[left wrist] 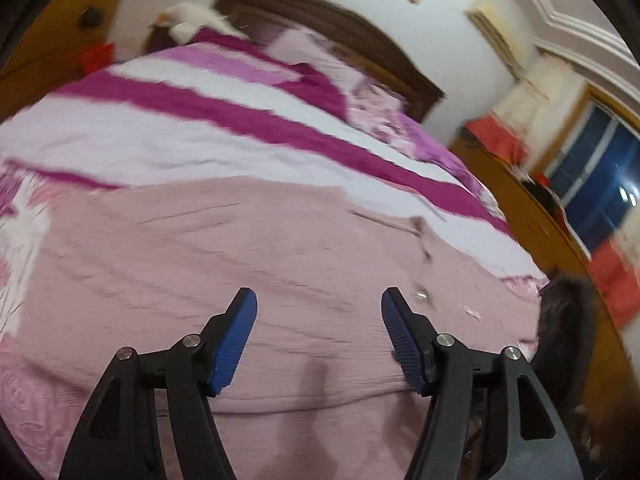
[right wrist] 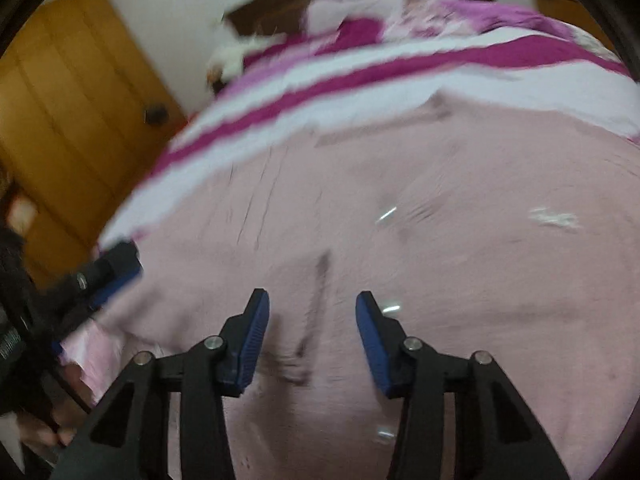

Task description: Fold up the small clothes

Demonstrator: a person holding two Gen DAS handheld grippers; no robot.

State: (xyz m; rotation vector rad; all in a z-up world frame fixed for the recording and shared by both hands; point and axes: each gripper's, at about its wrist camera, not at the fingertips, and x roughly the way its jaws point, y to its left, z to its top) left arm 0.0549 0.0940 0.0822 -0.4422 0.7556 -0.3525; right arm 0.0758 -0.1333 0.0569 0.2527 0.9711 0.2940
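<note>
Plainly, both grippers hang over a pale pink garment (left wrist: 248,264) spread flat on a bed. The left gripper (left wrist: 319,300) has its two blue-padded fingers (left wrist: 236,340) standing apart, with only the pink cloth showing in the gap beneath them; nothing is pinched between the pads. Ahead of it the garment runs up to a straight far edge, and beyond that lies a bedspread (left wrist: 192,120) striped in white and deep magenta. To the front right of this tool a row of small buttons (left wrist: 421,295) runs along a seam in the cloth. Farther ahead stands a dark wooden headboard (left wrist: 328,20), and a white soft toy (left wrist: 192,20) sits near the head of the bed.

The right gripper (right wrist: 313,300) likewise has its jaws parted over the same pink garment (right wrist: 460,240), with bare cloth and a dark crease between them and nothing gripped. Whether either tool's tips touch the cloth cannot be told through the blur. Off to this tool's left, at the garment's edge, the other gripper (right wrist: 112,276) shows, with a hand (right wrist: 44,428) below it. A yellow wooden door (right wrist: 68,120) stands beyond on that side.
</note>
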